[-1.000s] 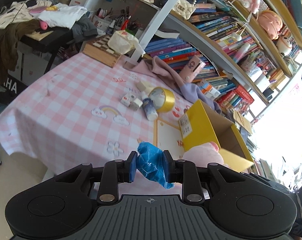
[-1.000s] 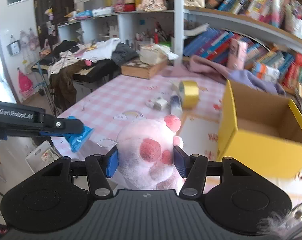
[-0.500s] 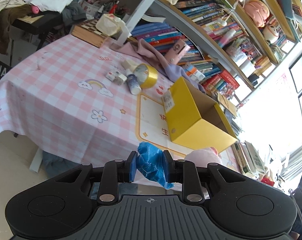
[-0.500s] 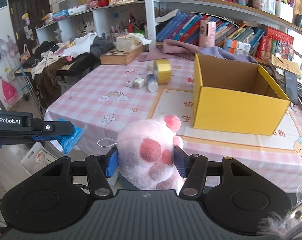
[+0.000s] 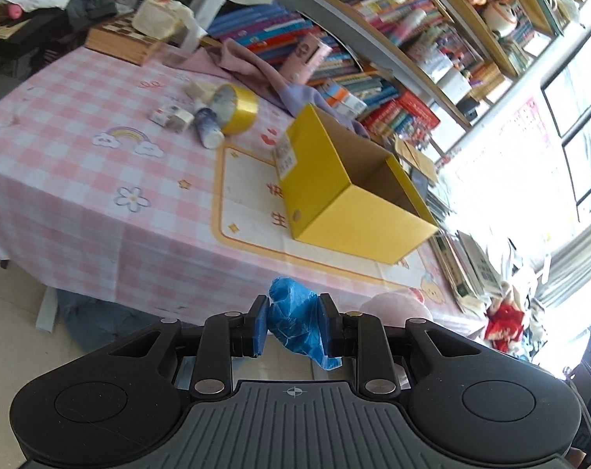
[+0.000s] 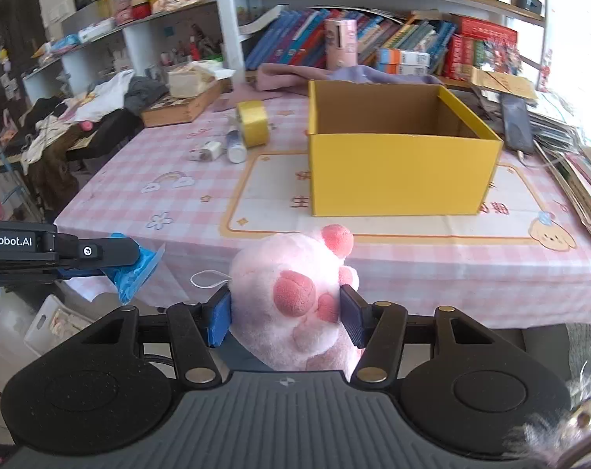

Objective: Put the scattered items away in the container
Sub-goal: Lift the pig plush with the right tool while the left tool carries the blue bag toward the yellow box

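From the left wrist, the yellow box (image 5: 357,199) now sits ahead and right of the left gripper (image 5: 294,326), larger and nearer than a second ago. The pads stay clamped on a crumpled blue bag (image 5: 299,324), its long axis running away from the fingers, loose end hanging right.

From the right wrist, the box (image 6: 400,164) has come centre, straight ahead. The right gripper (image 6: 285,314) still squeezes a pink plush toy (image 6: 291,301), upright, paw pads facing the camera. The left gripper (image 6: 111,258) shows left.
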